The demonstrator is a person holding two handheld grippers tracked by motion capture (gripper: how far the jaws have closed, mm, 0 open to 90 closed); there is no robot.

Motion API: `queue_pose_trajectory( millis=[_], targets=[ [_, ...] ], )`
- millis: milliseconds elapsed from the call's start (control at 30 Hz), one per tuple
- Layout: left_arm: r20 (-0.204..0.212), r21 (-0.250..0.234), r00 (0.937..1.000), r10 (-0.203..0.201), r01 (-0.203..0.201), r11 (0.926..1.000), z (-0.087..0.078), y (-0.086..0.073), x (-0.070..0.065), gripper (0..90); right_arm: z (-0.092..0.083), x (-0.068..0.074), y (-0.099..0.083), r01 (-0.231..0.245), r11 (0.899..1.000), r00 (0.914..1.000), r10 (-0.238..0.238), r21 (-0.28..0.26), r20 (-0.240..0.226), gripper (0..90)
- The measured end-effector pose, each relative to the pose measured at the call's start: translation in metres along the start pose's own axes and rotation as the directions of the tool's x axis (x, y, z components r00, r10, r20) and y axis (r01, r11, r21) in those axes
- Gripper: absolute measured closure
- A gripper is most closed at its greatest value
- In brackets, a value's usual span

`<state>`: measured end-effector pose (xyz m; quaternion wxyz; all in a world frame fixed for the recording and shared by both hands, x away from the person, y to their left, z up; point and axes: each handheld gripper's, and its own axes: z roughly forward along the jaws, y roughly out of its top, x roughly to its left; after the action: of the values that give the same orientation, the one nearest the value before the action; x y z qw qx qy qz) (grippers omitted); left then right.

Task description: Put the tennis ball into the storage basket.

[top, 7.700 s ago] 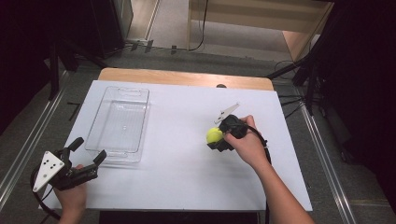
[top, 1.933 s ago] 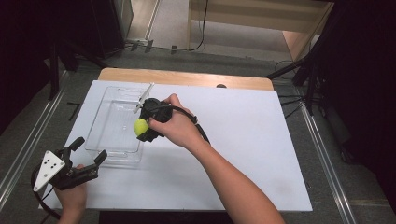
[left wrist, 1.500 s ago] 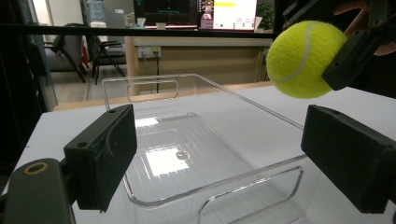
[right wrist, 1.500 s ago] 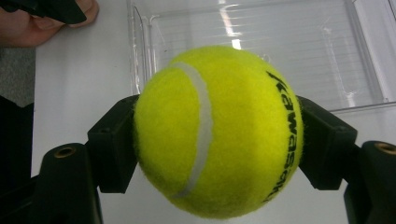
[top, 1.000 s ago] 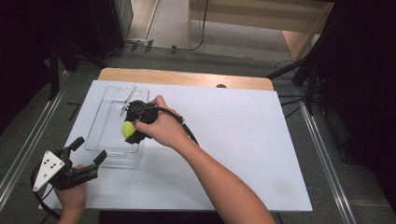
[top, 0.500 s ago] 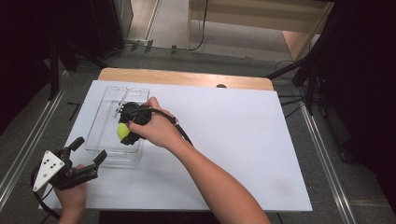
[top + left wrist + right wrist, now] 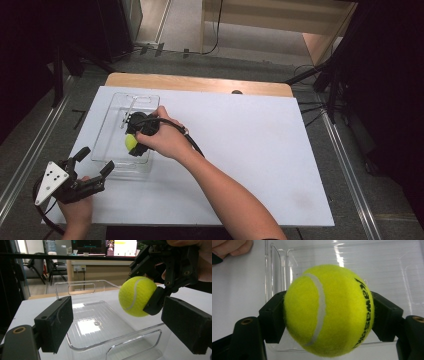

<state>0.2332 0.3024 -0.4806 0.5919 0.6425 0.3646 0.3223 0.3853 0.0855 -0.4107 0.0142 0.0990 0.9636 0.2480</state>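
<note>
A yellow tennis ball (image 7: 131, 142) (image 7: 136, 299) (image 7: 329, 310) hangs over the near half of a clear plastic tray (image 7: 116, 120) (image 7: 85, 315) (image 7: 387, 270). My right gripper (image 7: 134, 140) (image 7: 329, 315) is shut on the ball, its black jaws pressing both sides. The ball is held above the tray's floor, not resting on it. My left gripper (image 7: 95, 161) (image 7: 117, 325) stands open at the tray's near end, at the table's front left corner, with nothing between its jaws. It looks along the tray toward the ball.
The white table top (image 7: 250, 145) lies on a wooden board whose far edge (image 7: 200, 84) shows behind it. Metal rails (image 7: 30, 150) run along both sides. Cables (image 7: 310, 107) lie on the floor at the far right.
My right gripper has carried the ball from the table's right half leftward over the tray, then toward its near end and lower. The left gripper has stayed put.
</note>
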Motion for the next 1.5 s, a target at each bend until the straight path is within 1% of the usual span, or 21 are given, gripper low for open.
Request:
queue_pose_trajectory(
  millis=[100,167,200,267,300,333,567,700,767,800,900,933,1000,1033,1067,1100,1200,1333,1400,1433,1500],
  targets=[
    [0.0,-0.001,1.0,-0.001,0.001,1.0,0.0,0.0,0.0,11.0,0.002,-0.001,0.0,-0.001,1.0,1.0,0.001,0.005,-0.002,23.9],
    [0.001,-0.002,1.0,-0.002,0.002,1.0,0.0,0.0,0.0,11.1,0.005,-0.002,0.0,0.005,1.0,1.0,-0.005,0.005,0.009,23.9],
    [0.001,-0.001,1.0,-0.001,0.001,1.0,0.0,0.0,0.0,11.1,0.006,-0.002,0.0,-0.006,1.0,1.0,0.005,0.006,0.006,23.9],
    [0.001,0.0,1.0,-0.001,0.001,1.0,0.0,0.0,0.0,11.1,0.008,-0.003,0.0,0.002,1.0,1.0,-0.002,0.009,0.0,23.9],
    [0.001,-0.001,1.0,0.001,-0.001,1.0,0.0,0.0,0.0,11.1,0.009,-0.004,-0.001,0.009,1.0,0.9999,-0.009,0.008,0.011,23.9],
    [0.001,-0.001,1.0,0.0,0.0,1.0,0.0,0.0,0.0,11.1,0.01,-0.003,-0.001,-0.006,1.0,1.0,0.006,0.015,0.007,23.9],
    [0.001,-0.002,1.0,-0.002,0.002,1.0,0.0,0.0,0.0,11.1,0.015,-0.004,-0.002,0.014,0.999,0.9999,-0.014,0.038,0.009,23.8],
    [0.001,-0.002,1.0,-0.002,0.002,1.0,0.0,0.0,0.0,11.1,0.016,-0.005,-0.003,0.022,0.999,0.9997,-0.023,0.037,0.007,23.7],
    [0.003,-0.003,1.0,-0.003,0.003,1.0,0.0,0.0,0.0,11.1,0.017,-0.004,-0.003,0.012,0.999,0.9999,-0.012,0.041,0.0,23.6],
    [0.002,-0.001,1.0,-0.003,0.003,1.0,0.0,0.0,0.0,11.1,0.018,-0.005,-0.003,0.02,0.999,0.9998,-0.02,0.048,0.001,23.4],
    [0.003,-0.003,1.0,-0.003,0.003,1.0,0.0,0.0,0.0,11.1,0.018,-0.004,-0.003,0.012,0.999,0.9999,-0.012,0.052,-0.003,22.6],
    [0.002,-0.001,1.0,-0.003,0.003,1.0,0.0,0.0,0.0,11.1,0.018,-0.004,-0.003,0.009,0.999,0.9999,-0.009,0.051,-0.004,20.2],
    [0.002,-0.002,1.0,-0.005,0.005,1.0,0.0,0.0,0.0,11.1,0.017,-0.004,-0.003,0.018,0.999,0.9997,-0.017,0.046,-0.015,15.4],
    [0.002,-0.002,1.0,-0.004,0.004,1.0,0.0,0.0,0.0,11.1,0.016,-0.004,-0.003,0.011,0.999,0.9999,-0.01,0.042,-0.01,14.3],
    [0.002,-0.003,1.0,-0.003,0.003,1.0,0.0,0.0,0.001,11.1,0.015,-0.004,-0.003,0.014,0.999,0.9999,-0.014,0.045,-0.008,10.2],
    [0.001,-0.003,1.0,-0.005,0.005,1.0,0.0,0.0,0.001,11.1,0.014,-0.003,-0.004,0.004,0.999,1.0,-0.003,0.047,-0.008,9.3],
    [0.002,-0.002,1.0,-0.004,0.004,1.0,0.0,0.0,0.0,11.0,0.008,-0.003,-0.006,0.003,0.999,1.0,-0.003,0.043,0.009,9.2],
    [0.004,-0.003,1.0,-0.004,0.004,1.0,0.0,0.0,0.0,11.1,0.0,-0.004,-0.01,-0.005,1.0,0.9999,0.005,0.012,0.011,6.3],
    [0.003,-0.002,1.0,-0.003,0.003,1.0,0.0,0.0,0.0,11.0,-0.004,-0.005,-0.014,-0.007,1.0,0.9998,0.007,0.004,0.018,0.6],
    [0.004,-0.002,1.0,-0.003,0.003,1.0,0.0,0.0,0.0,11.1,-0.006,-0.005,-0.015,-0.014,1.0,0.9998,0.014,0.005,0.014,0.6],
    [0.002,0.001,1.0,-0.002,0.002,1.0,0.0,0.0,0.0,11.1,-0.01,-0.005,-0.018,-0.013,1.0,0.9995,0.013,-0.004,0.029,0.6]
  ],
)
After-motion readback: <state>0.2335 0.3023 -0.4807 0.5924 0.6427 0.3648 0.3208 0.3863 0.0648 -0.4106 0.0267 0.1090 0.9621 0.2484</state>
